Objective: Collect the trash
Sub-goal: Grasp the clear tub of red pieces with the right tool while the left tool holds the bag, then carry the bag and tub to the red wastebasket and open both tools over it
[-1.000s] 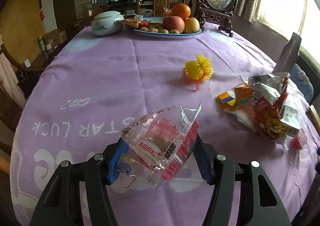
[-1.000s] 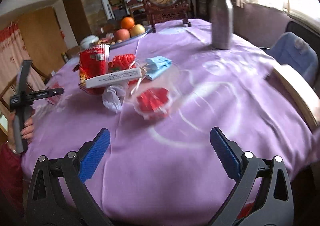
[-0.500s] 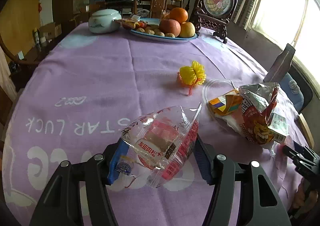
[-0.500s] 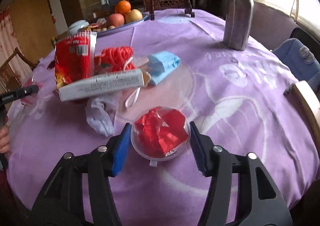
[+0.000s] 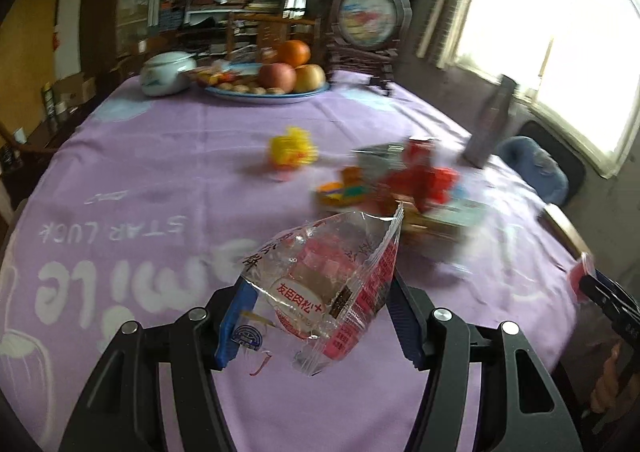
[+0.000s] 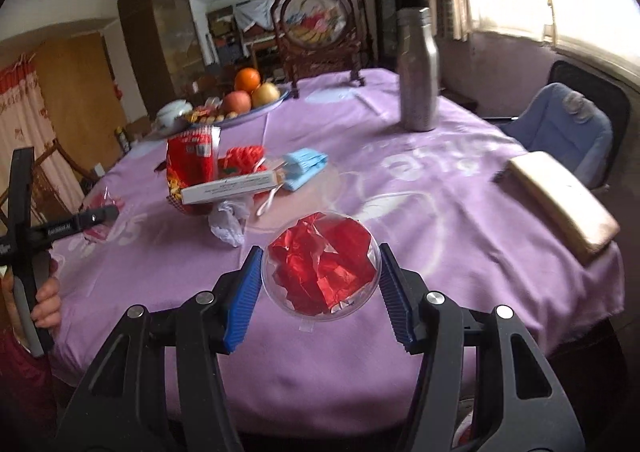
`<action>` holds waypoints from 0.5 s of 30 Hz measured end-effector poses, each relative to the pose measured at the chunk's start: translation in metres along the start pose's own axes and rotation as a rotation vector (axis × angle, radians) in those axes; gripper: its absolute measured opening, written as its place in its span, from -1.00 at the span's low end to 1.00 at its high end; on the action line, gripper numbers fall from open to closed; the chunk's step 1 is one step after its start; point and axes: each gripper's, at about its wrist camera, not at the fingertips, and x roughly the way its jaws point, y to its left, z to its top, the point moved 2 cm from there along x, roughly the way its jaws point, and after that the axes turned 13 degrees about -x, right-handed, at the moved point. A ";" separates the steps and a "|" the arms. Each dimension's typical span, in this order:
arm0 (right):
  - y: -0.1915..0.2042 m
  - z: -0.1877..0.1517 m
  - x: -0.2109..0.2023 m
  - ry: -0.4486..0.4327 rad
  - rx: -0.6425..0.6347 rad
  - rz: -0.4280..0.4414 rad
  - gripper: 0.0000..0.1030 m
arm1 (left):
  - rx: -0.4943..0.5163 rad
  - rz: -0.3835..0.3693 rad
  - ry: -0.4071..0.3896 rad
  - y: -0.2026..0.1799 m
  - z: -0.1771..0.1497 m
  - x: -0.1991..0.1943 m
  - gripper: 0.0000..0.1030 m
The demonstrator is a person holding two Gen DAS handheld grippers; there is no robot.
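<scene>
My left gripper is shut on a clear snack wrapper with red print, held above the purple tablecloth. My right gripper is shut on a round clear plastic container full of crumpled red foil, lifted off the cloth. More trash lies in a pile on the table: a red snack bag, a long white box, a blue face mask, a white crumpled plastic scrap and a red net. A yellow net lies apart, mid-table.
A fruit plate and a white lidded pot stand at the far side with a framed round picture. A steel bottle stands near the window. A wooden chair back and a blue cushioned chair border the right edge.
My right gripper closed on the clear container of red foil and lifted it off the cloth. My left gripper, still holding the wrapper, swung right and up; its view is now blurred.
</scene>
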 end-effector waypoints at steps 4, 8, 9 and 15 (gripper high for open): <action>-0.020 -0.012 -0.029 -0.030 0.028 -0.033 0.09 | 0.055 -0.058 0.003 -0.039 -0.014 -0.011 0.20; -0.046 -0.033 -0.062 -0.055 0.069 -0.083 0.09 | 0.120 -0.112 0.013 -0.081 -0.031 -0.020 0.20; -0.053 -0.040 -0.070 -0.059 0.081 -0.097 0.09 | 0.142 -0.130 0.019 -0.095 -0.037 -0.022 0.20; -0.103 -0.080 -0.111 -0.059 0.160 -0.192 0.10 | 0.248 -0.218 0.065 -0.165 -0.069 -0.020 0.20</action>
